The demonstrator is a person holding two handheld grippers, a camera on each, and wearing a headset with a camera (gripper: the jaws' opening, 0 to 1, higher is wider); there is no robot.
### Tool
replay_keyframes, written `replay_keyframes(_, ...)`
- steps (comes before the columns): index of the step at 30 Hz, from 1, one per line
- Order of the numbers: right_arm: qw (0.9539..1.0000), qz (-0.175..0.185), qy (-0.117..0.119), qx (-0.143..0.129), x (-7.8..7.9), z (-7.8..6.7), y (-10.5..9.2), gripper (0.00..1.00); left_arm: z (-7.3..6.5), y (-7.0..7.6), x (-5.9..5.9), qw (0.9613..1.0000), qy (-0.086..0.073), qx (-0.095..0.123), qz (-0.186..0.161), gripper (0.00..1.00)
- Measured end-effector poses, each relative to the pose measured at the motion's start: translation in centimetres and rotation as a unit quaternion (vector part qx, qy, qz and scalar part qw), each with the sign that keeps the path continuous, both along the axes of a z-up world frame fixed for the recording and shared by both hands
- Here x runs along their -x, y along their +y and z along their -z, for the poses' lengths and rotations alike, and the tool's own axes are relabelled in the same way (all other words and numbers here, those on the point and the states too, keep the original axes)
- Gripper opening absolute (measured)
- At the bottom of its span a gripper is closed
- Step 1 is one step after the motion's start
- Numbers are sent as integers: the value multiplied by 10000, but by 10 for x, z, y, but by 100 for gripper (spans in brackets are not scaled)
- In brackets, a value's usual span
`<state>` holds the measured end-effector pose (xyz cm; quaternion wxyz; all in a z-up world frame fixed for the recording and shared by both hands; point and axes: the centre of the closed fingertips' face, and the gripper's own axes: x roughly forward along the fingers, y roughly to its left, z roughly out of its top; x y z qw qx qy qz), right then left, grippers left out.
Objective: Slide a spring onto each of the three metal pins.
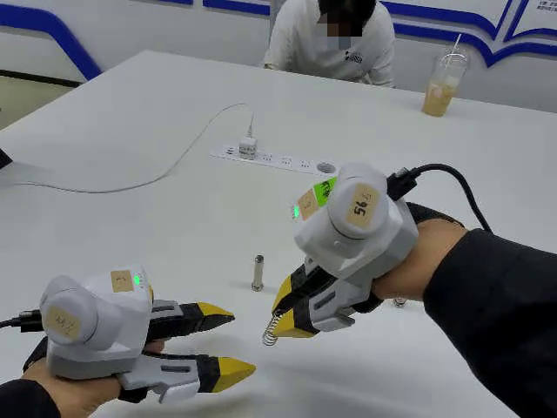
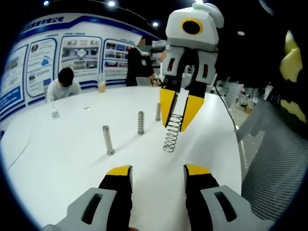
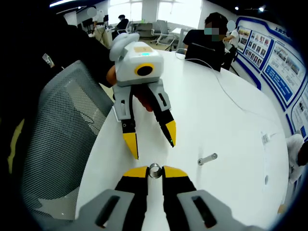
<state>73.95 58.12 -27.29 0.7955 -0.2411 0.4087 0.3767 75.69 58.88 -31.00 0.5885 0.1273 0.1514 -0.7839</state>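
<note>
Right gripper (image 1: 280, 318): jaws pressed in on one spring (image 1: 271, 331), pinched near its upper end so that most of the coil hangs free below the yellow tips, lower end near or on the white table (image 1: 130, 122); contact cannot be told. In my judgement the hold is high to leave the bore open for threading over a pin. In the right gripper view the spring appears end-on between the tips, and its bore looks clear. Left gripper (image 1: 242, 342): jaws spread, carrying nothing, low at 8 o'clock from the bare pin (image 1: 258, 273) and well apart from it; it appears to be standing by. The bare pin stands upright at 11 o'clock from the held spring, near but not touching, and is the probable target. Count, from the left gripper view: three upright pins in a row, the nearest bare, the middle pin (image 2: 140, 122) wearing a spring, and the farthest pin (image 2: 158, 111) too small to judge. Springs confirmed: two, one held and one fitted. Task assessed as partly done. Also present at 12 o'clock across the table: one power strip (image 1: 278, 159) with one cable, one cup (image 1: 442, 84) of drink, one seated person.
</note>
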Motion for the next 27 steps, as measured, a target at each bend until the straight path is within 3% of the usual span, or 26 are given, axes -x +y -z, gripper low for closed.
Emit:
replay_keyframes(9, 9999, 29, 43, 102, -3, -1, -9, 12, 0, 1, -4, 10000, 11, 5, -99, 49)
replay_keyframes(27, 9993, 94, 45, 354, -27, -10, -35, 12, 2, 4, -8, 9998, 52, 21, -212, 50)
